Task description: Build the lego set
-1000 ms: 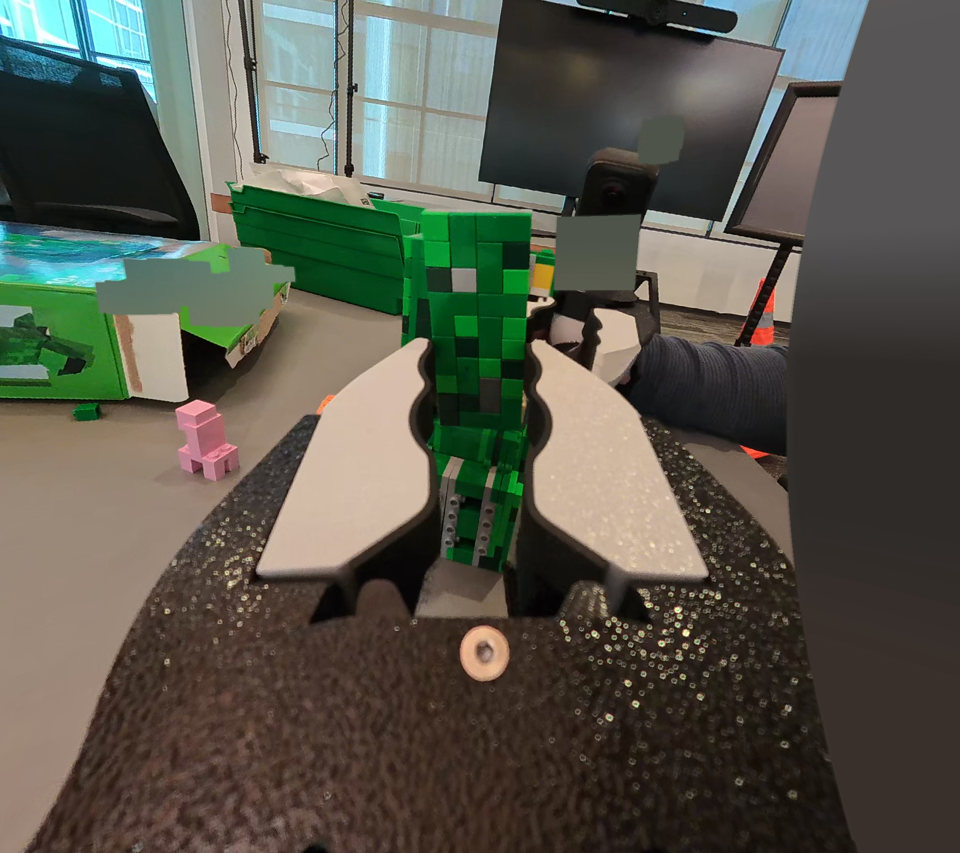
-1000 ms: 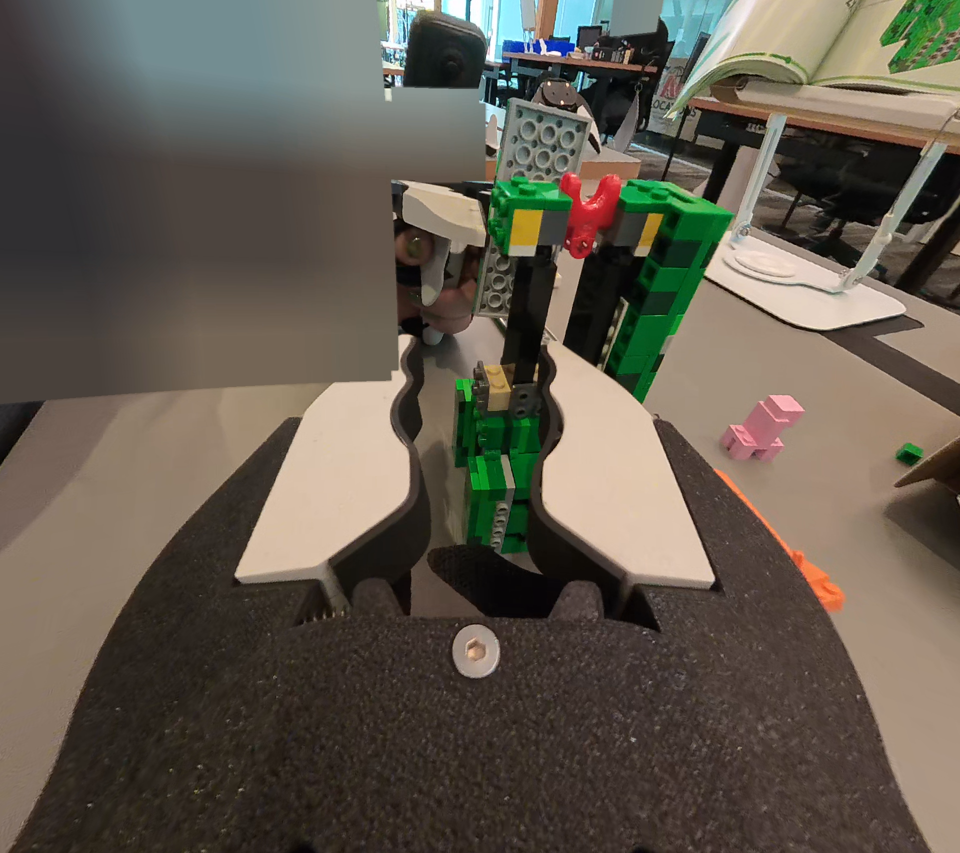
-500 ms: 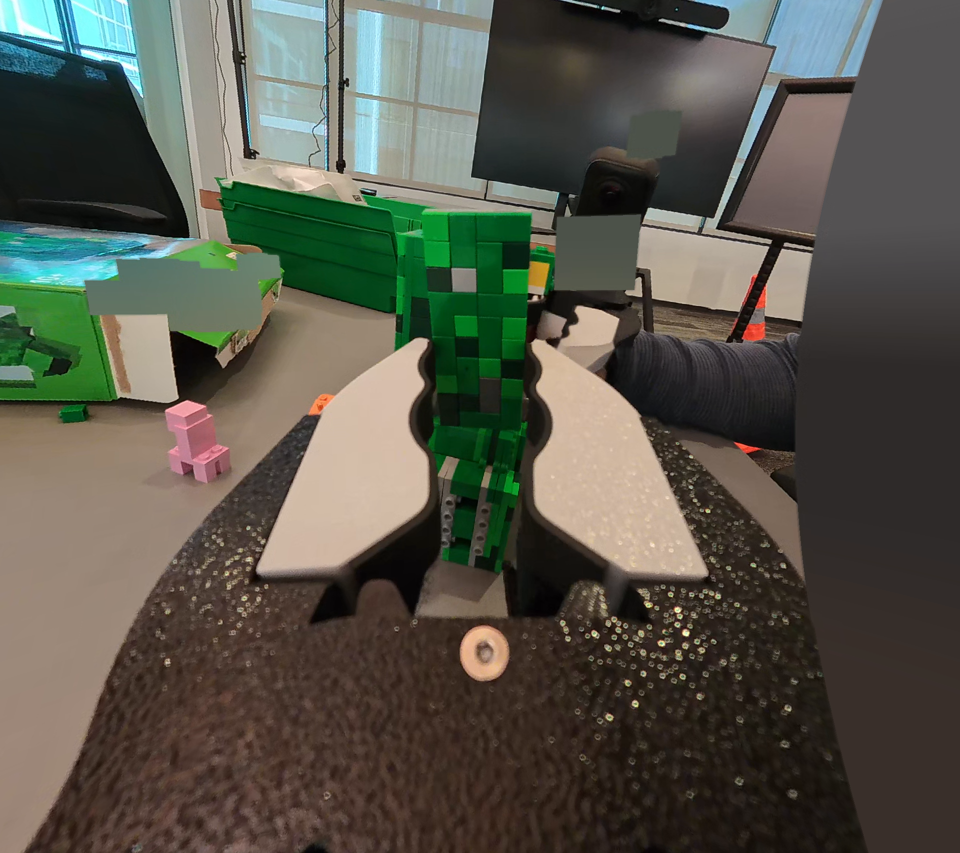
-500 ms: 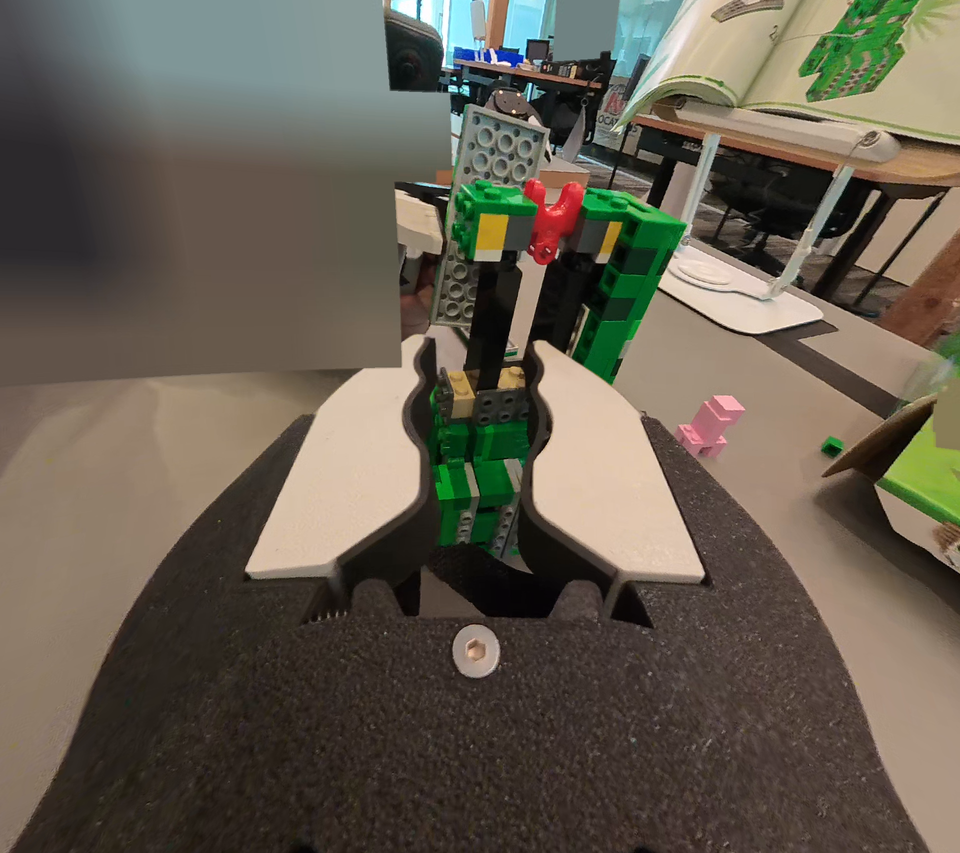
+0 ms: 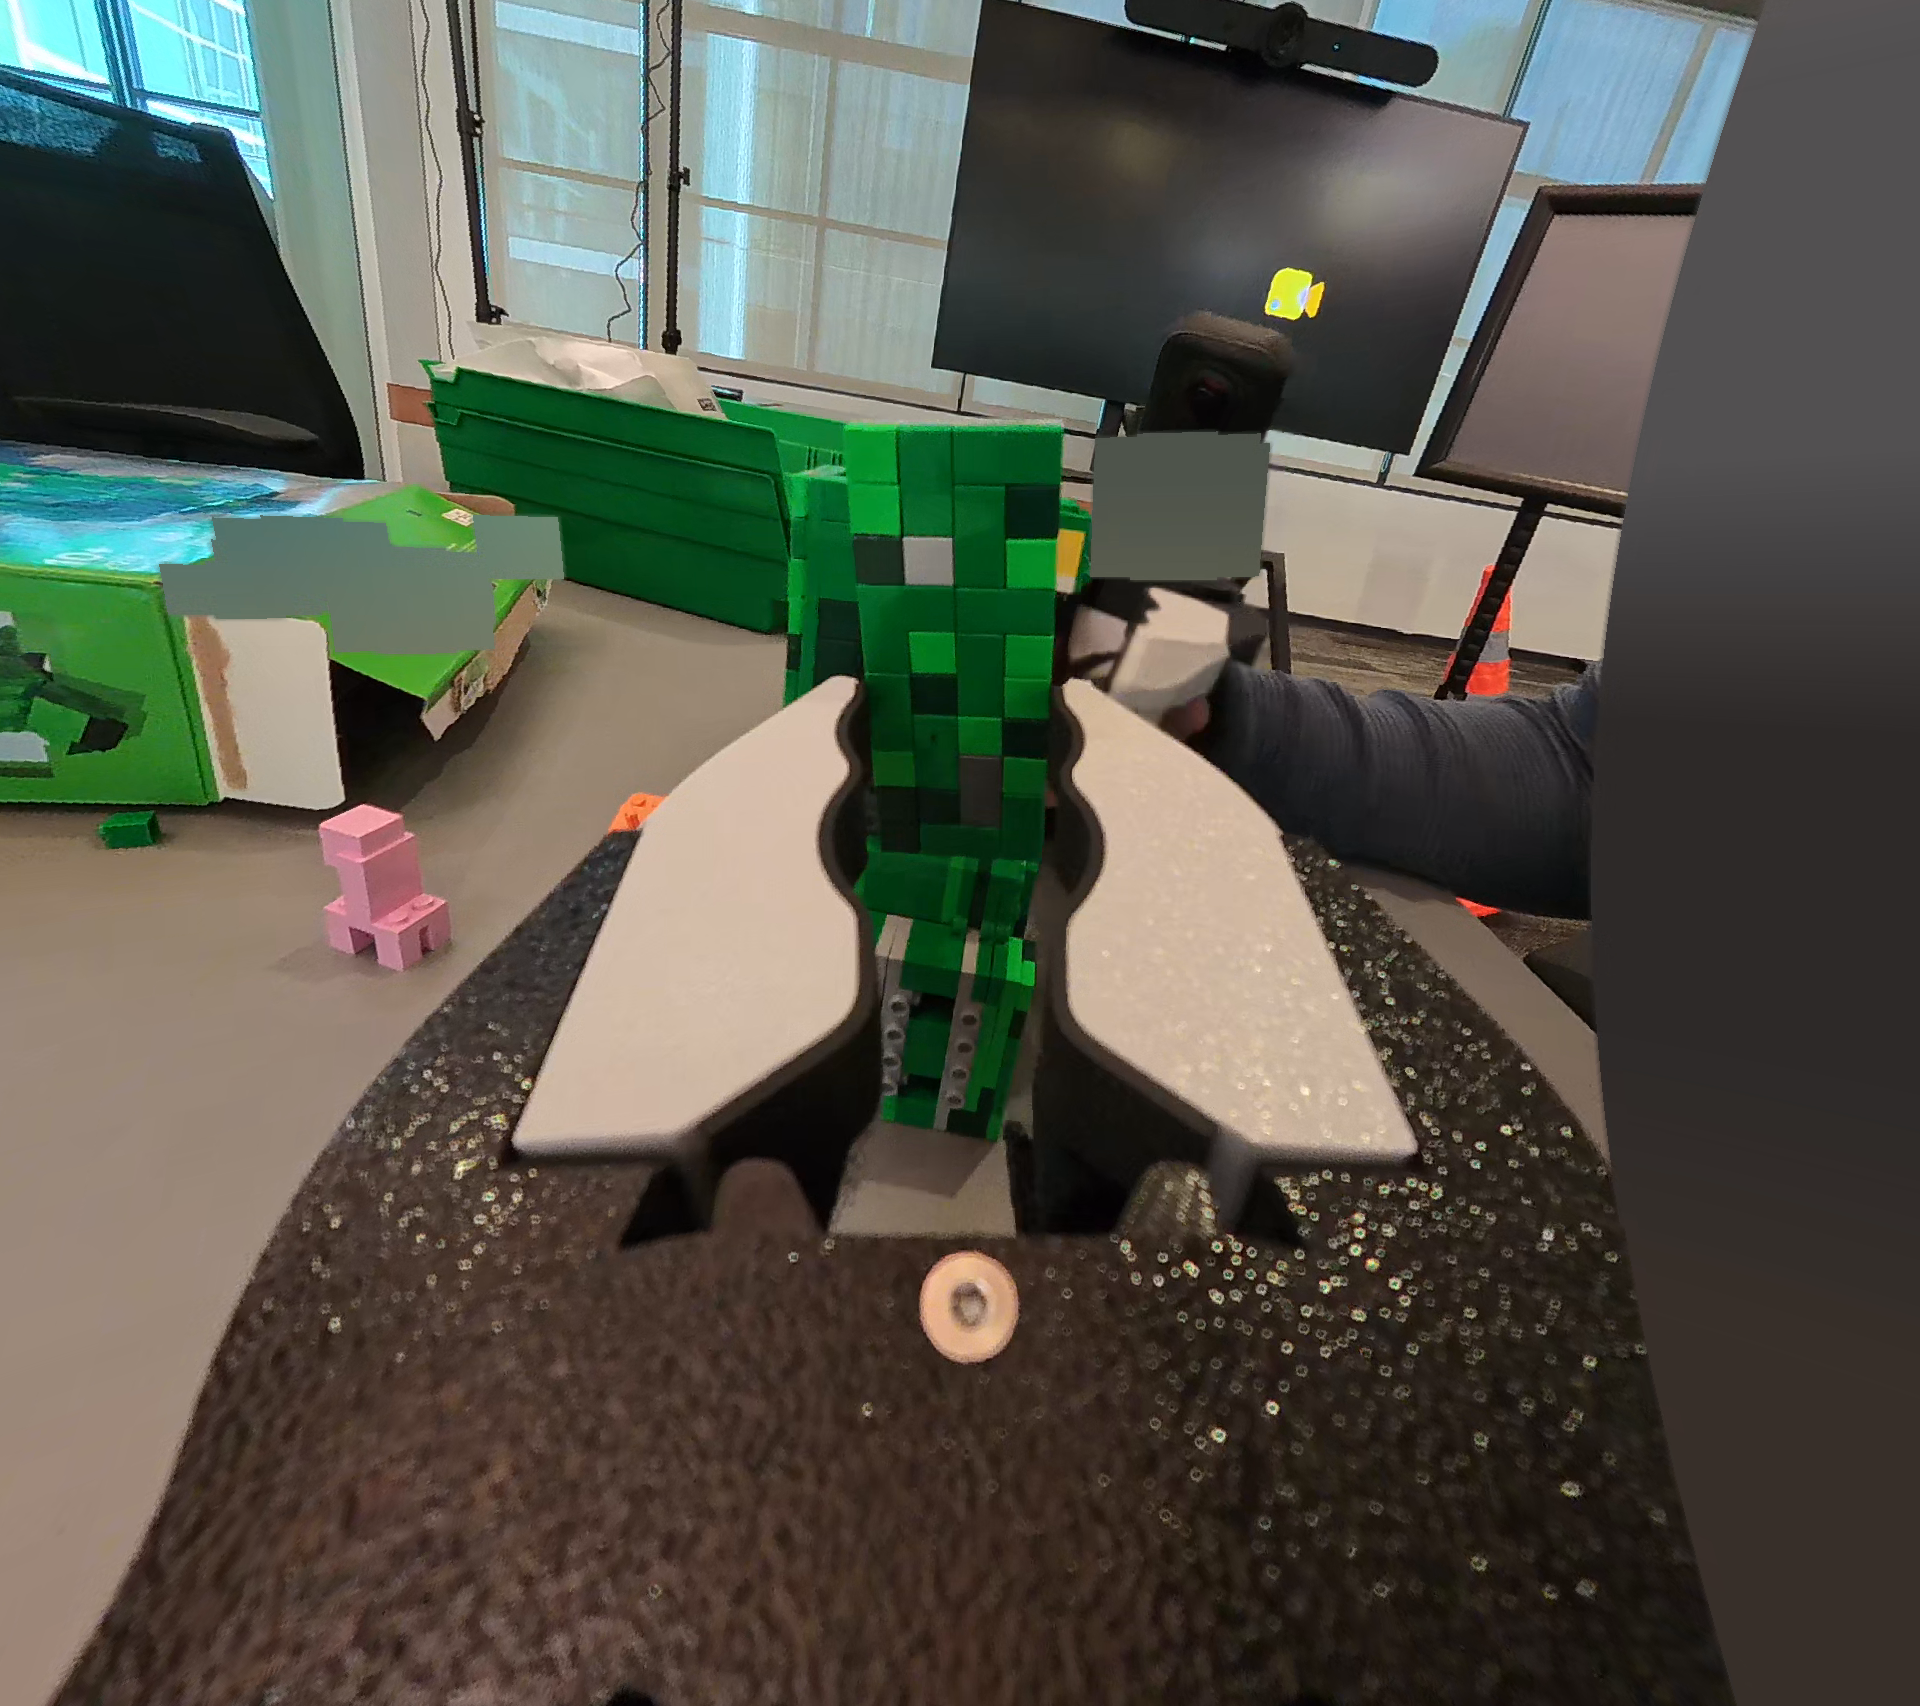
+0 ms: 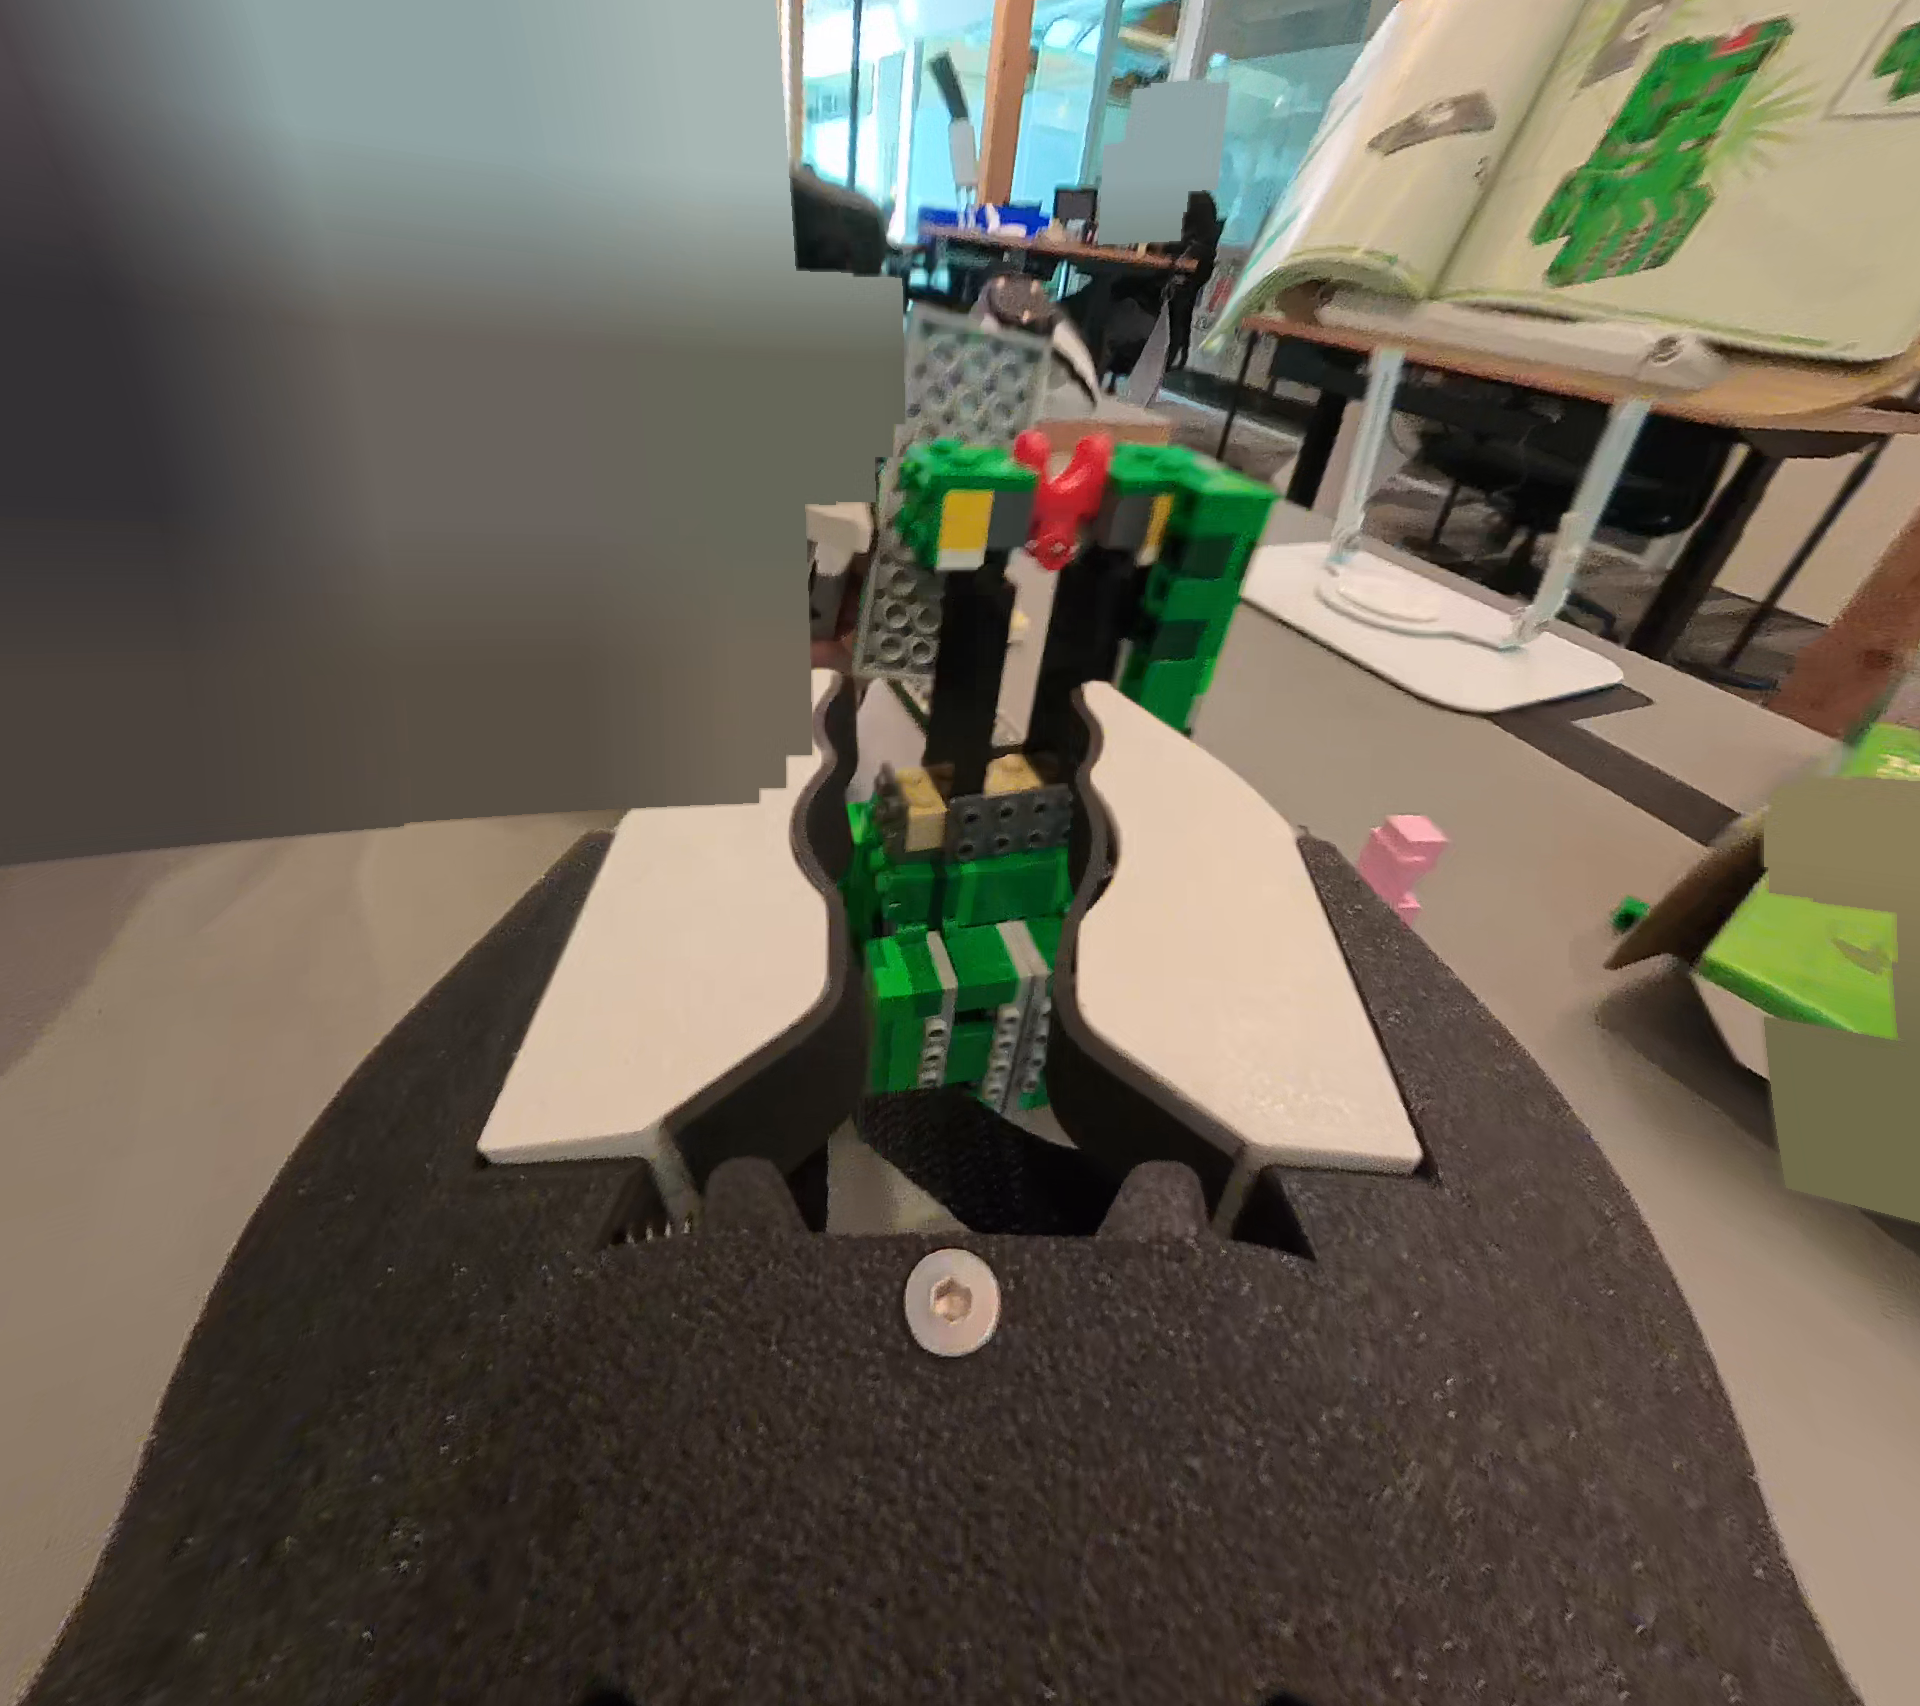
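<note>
- Green brick figure point(image 5: 961, 721), tall and pixel-patterned, clamped at lower body between left gripper point(image 5: 956, 809) pads, upright over grey table point(image 5: 187, 1085).
- Same build point(image 6: 966, 939) between right gripper point(image 6: 961, 835) fingers, part-open; contact unclear.
- Rigid, light, studded joints likely fragile; best held low.
- Beyond: pink brick pig point(image 5: 379, 893), green bin point(image 5: 613, 493) holding crumpled paper, opened cardboard box point(image 5: 114, 680).

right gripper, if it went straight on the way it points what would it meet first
The green brick figure already stands between the right gripper's fingers, so it meets that at once; behind it is the left gripper.
</note>
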The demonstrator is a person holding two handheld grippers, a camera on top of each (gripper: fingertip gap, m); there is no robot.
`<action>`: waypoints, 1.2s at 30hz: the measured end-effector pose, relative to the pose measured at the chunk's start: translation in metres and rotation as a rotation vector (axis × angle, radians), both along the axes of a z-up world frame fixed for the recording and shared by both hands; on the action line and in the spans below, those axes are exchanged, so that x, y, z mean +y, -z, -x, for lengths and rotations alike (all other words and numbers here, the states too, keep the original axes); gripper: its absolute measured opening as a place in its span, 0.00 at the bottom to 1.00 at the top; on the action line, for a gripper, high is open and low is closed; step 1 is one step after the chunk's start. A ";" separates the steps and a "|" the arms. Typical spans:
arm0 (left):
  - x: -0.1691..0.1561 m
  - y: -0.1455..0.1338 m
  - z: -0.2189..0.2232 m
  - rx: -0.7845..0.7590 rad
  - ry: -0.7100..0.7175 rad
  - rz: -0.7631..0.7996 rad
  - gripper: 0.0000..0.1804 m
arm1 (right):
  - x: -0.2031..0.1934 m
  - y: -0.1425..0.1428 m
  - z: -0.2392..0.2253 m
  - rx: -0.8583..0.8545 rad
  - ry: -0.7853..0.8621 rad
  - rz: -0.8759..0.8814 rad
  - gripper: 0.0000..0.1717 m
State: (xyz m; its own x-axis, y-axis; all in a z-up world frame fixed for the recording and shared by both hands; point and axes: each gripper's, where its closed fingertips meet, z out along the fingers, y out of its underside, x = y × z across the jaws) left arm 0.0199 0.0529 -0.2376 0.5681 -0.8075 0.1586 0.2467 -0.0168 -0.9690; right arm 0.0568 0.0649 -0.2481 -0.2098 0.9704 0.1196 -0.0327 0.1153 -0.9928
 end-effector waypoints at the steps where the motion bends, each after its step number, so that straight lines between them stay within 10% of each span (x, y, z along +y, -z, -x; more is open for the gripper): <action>1: 0.000 0.000 0.000 -0.002 0.001 0.000 0.17 | 0.005 -0.007 -0.003 0.031 0.011 0.023 0.22; 8: -0.002 0.000 -0.001 0.000 0.012 -0.008 0.18 | 0.026 -0.036 -0.002 -0.052 -0.021 -0.036 0.29; 23: -0.003 -0.003 -0.001 -0.019 0.031 -0.005 0.17 | 0.009 -0.026 0.018 -1.035 -0.326 -0.458 0.52; 36: -0.003 -0.003 -0.002 -0.022 0.038 -0.003 0.17 | 0.010 -0.012 0.024 -1.177 -0.264 -0.548 0.42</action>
State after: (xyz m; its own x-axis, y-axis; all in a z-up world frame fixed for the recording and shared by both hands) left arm 0.0221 0.0503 -0.2344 0.5333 -0.8290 0.1681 0.2671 -0.0235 -0.9634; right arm 0.0333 0.0744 -0.2363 -0.6310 0.7695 0.0982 0.7270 0.6307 -0.2714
